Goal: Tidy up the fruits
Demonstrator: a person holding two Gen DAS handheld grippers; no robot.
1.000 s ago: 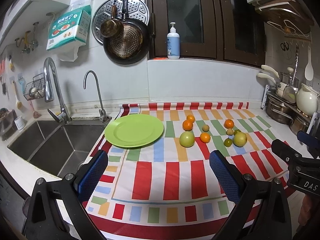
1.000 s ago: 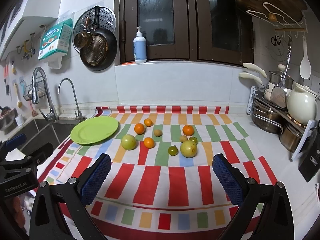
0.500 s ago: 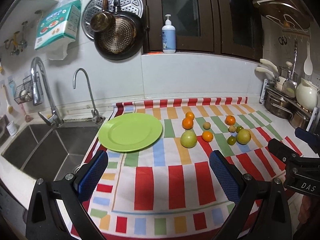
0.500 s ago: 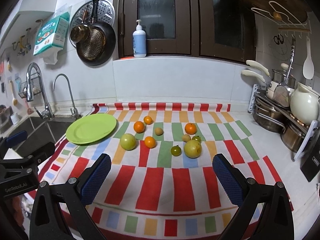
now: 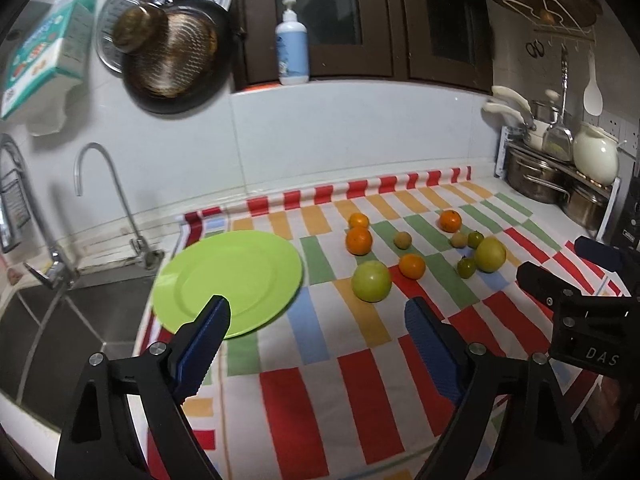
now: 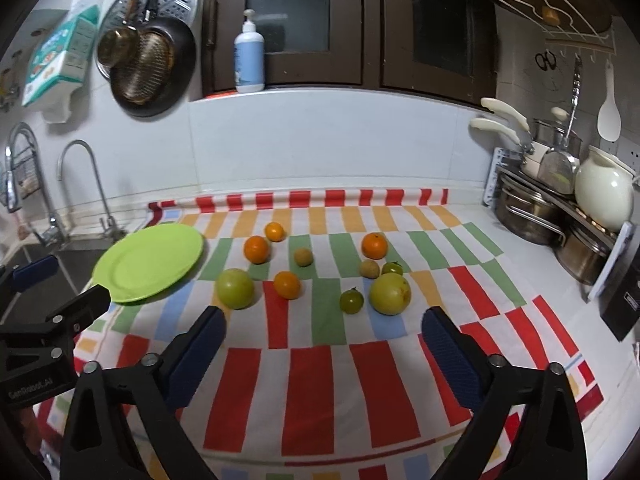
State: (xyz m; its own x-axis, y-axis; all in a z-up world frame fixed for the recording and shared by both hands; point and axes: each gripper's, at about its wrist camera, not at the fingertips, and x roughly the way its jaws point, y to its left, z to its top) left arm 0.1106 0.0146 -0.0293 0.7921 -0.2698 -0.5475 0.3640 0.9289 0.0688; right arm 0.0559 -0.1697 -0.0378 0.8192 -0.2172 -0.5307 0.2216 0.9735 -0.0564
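A green plate [image 5: 228,280] [image 6: 150,262] lies empty on the left of a striped cloth [image 5: 340,380] [image 6: 320,380]. Several fruits lie loose to its right: oranges [image 5: 359,241] [image 6: 256,249], a big green fruit [image 5: 371,281] [image 6: 235,289], a yellow-green one [image 5: 490,254] [image 6: 390,293], and small green and tan ones. My left gripper [image 5: 318,314] is open and empty, short of the plate and the big green fruit. My right gripper [image 6: 322,322] is open and empty, short of the fruits.
A steel sink [image 5: 48,320] with taps [image 5: 104,196] lies left of the cloth. A rack with pots and a white kettle [image 6: 602,190] stands at the right. Pans [image 6: 144,64] hang on the wall; a soap bottle [image 6: 249,56] stands on the ledge.
Both grippers have moved forward toward the fruits and plate, which now look larger and closer. Both stay open and empty. No fruit has moved.
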